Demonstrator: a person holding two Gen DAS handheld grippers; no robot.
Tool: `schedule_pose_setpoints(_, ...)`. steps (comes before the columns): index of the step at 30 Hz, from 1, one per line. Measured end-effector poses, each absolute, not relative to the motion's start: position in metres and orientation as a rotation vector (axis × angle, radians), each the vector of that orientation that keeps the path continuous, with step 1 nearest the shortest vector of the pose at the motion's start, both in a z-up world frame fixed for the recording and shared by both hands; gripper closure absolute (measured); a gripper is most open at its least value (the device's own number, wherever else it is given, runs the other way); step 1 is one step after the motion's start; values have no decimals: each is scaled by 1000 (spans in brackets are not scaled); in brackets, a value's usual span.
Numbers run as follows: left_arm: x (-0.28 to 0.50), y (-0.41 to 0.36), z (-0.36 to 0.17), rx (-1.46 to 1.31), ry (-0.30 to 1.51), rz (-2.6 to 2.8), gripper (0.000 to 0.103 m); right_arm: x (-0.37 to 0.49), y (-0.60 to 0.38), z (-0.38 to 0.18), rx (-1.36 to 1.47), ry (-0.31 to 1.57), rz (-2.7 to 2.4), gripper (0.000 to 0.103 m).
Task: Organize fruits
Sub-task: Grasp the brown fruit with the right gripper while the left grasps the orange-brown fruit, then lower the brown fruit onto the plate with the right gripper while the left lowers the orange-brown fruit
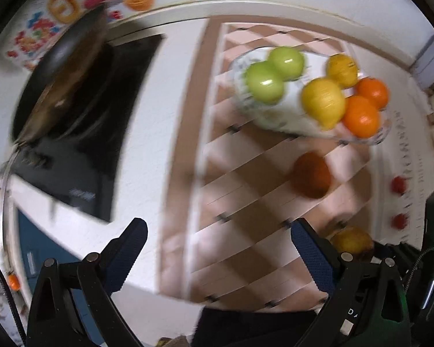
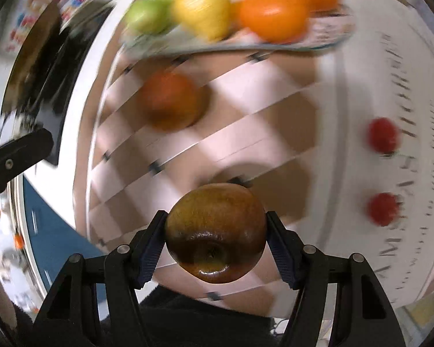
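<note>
The right gripper squeezes a brown apple above the checkered mat, the left gripper gapes empty, and next it likely goes to the fruit plate.

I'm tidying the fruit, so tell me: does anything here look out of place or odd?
One brownish-red fruit lies loose on the checked mat, outside the fruit plate. Two small red fruits sit apart on the white surface. The right gripper holds a brown apple. Nothing looks spilled.
</note>
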State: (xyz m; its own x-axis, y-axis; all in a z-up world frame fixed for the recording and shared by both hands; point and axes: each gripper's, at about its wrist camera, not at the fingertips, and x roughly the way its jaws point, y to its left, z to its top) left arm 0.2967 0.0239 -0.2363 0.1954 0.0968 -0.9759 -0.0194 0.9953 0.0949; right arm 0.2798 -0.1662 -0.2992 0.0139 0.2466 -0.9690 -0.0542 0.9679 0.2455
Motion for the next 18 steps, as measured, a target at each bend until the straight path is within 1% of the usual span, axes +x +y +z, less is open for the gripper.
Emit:
schedule_pose_setpoints(6, 343, -22, -263, 12, 1450, -74, 1, 300, -212, -301, 204, 1529, 141, 34)
schedule_pose_setpoints(11, 364, -54, -298, 79, 1525, -135, 3, 307, -222, -306, 236, 1534, 125, 33)
schedule_pose_setpoints(13, 368, -63, -309, 100, 1539, -157, 14, 307, -221, -310, 247, 1543, 129, 33)
schedule_pose_setpoints(15, 371, -67, -316, 110, 1551, -164, 40, 306, -225, -313, 253, 1537, 132, 33)
schedule_pose_setpoints(16, 371, -67, -319, 120, 1553, -155, 44, 308, -225, -313, 255, 1538, 133, 33)
schedule_pose_setpoints(17, 372, -66, -320, 131, 1543, -143, 51, 307, -229, -311, 262, 1540, 132, 33)
schedule_pose_setpoints(18, 373, -64, -319, 113, 1533, -147, 52, 307, -230, -312, 269, 1541, 132, 33)
